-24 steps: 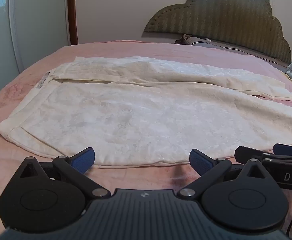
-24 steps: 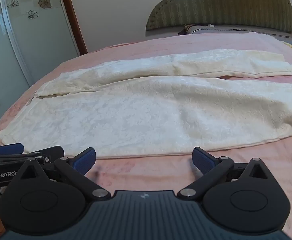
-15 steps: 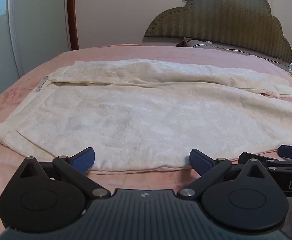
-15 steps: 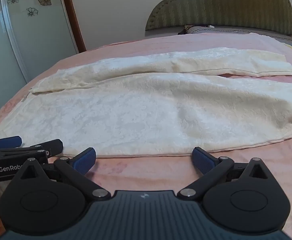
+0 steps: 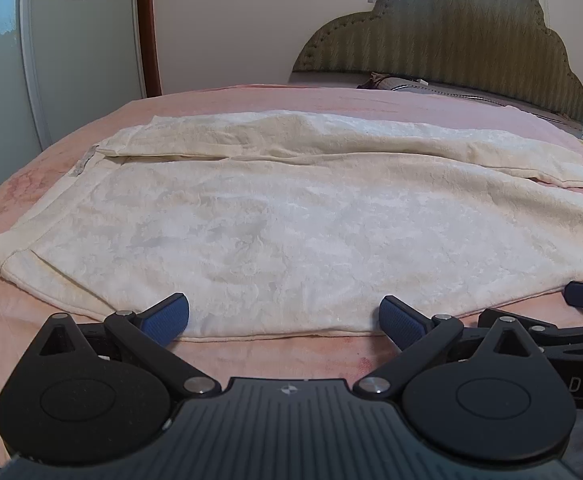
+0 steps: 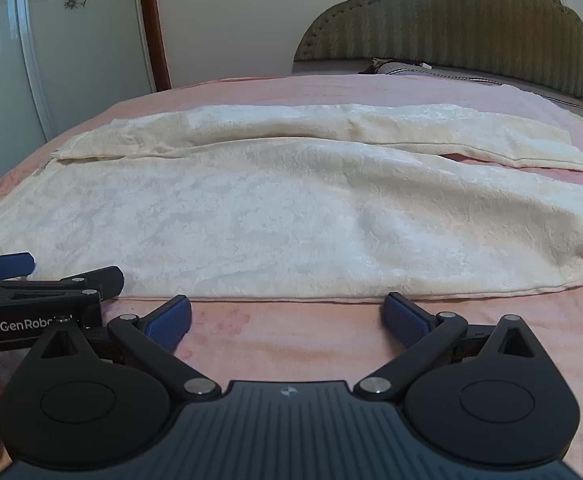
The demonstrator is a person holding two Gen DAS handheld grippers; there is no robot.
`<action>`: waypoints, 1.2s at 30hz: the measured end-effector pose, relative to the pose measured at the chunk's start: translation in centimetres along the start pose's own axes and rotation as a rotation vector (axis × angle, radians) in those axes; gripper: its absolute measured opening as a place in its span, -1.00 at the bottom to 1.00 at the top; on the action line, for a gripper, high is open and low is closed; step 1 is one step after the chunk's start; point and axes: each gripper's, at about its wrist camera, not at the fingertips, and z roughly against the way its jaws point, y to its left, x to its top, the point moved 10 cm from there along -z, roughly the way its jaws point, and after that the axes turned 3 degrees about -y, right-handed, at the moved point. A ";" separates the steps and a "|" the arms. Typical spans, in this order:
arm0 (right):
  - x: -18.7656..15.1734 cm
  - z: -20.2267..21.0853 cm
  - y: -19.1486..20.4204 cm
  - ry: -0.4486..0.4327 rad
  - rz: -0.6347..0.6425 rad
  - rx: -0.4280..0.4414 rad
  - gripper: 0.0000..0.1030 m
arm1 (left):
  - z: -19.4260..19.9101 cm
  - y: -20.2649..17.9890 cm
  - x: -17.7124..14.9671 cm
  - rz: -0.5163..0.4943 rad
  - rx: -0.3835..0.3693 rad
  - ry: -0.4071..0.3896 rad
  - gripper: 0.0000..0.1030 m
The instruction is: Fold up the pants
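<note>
Two tools, both spread wide and holding nothing. My left tool (image 5: 283,316) sits low over the near hem of the cream, plush-textured pants (image 5: 291,220); its blue pads overlap the fabric edge in the left wrist view, but whether they touch the cloth I cannot tell. My right tool (image 6: 287,316) is just short of that same long edge, its pads over bare pink bedspread (image 6: 291,344).

Pants location: flat on the bed, spread lengthwise, waistband to the left, legs running right, the far leg lying apart from the near one toward the green padded headboard (image 5: 451,52). No fold made yet.

Change over the last second: both views sit closer and lower to the near edge than before. In the left view the hem was clearly ahead of the pads and is now level with them; the right view also closed in, less so. Opening unchanged, pants unmoved. My read: approach phase nearly over, next is pinching the near edge with both tools to carry the near leg over the far one.

Readable text: "GenRobo", rest cut off, white on the left tool's side as seen from the right wrist; "DAS", cut off by the frame edge, on the right tool's side as seen from the left wrist. A small tag at the waistband (image 5: 83,162) is too small to read.
</note>
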 end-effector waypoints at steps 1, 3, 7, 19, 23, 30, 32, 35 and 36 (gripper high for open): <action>0.0 0.0 0.0 0.000 0.000 0.000 1.00 | 0.0 0.1 0.0 0.000 0.000 0.001 1.00; 0.0 0.0 0.0 0.000 0.001 -0.001 1.00 | 0.0 0.1 0.0 0.001 -0.001 0.002 1.00; 0.0 0.0 -0.1 0.000 -0.001 -0.002 1.00 | 0.0 0.0 -0.1 0.000 0.000 0.002 1.00; 0.0 0.0 0.1 0.001 -0.002 -0.005 1.00 | 0.0 -0.1 -0.1 -0.001 0.002 0.001 1.00; 0.0 0.0 0.1 0.001 -0.002 -0.006 1.00 | 0.0 -0.1 -0.1 -0.001 0.002 0.000 1.00; 0.0 0.0 0.0 0.002 -0.004 -0.007 1.00 | 0.0 -0.1 -0.2 -0.001 0.003 0.000 1.00; 0.0 0.0 0.1 0.002 -0.004 -0.008 1.00 | 0.0 -0.1 -0.2 -0.001 0.003 0.000 1.00; 0.0 0.0 0.1 0.003 -0.004 -0.009 1.00 | 0.0 -0.1 -0.2 -0.001 0.003 0.000 1.00; 0.0 0.0 0.1 0.003 -0.004 -0.009 1.00 | 0.0 -0.2 -0.2 -0.001 0.003 0.000 1.00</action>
